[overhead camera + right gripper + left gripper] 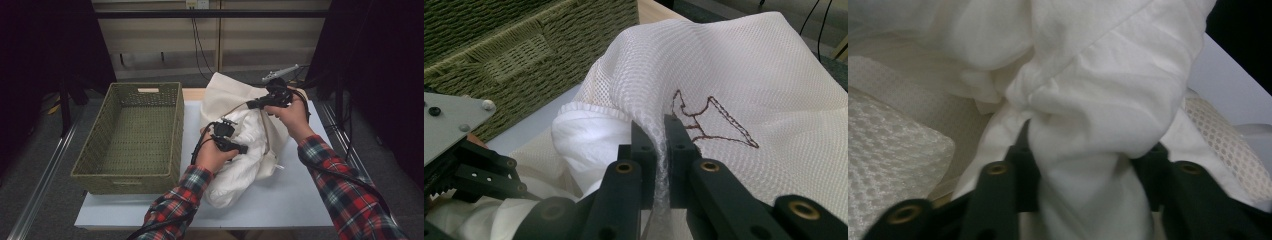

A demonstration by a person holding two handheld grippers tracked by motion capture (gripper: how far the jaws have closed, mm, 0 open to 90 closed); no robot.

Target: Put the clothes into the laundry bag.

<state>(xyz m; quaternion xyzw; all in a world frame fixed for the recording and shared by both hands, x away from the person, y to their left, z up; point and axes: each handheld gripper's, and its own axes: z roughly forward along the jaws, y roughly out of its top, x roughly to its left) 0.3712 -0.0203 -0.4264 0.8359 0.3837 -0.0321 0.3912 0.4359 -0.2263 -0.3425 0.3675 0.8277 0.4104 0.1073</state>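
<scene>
Item: one white mesh laundry bag (227, 92), centre of the high view, lying on the pale table (300, 195) with its far end raised toward the upper middle of the frame; a brown stitched outline shows on its mesh in the right gripper view. Contents: a white garment (235, 170), bunched, spilling from the bag's mouth toward the lower centre. Right gripper (267, 101), upper right of centre, is clenched on the bag's mesh rim; in the right gripper view its jaws stand nearly together with a thin ridge of mesh pinched between them, holding the mouth up and open. Left gripper (239, 148), just below and left of it, is clenched on the garment; in the left gripper view a thick fold of white cloth sits between the jaws, which stand fairly wide around it. Relation that matters: the garment lies below and toward the near edge from the held rim, and the bag's long axis runs from the far centre toward the lower centre, so by my reckoning the cloth would come free along that line, away from the right gripper. Adjacent: one green woven basket (175, 130), left of the bag, empty, nearer the left gripper than the right.
</scene>
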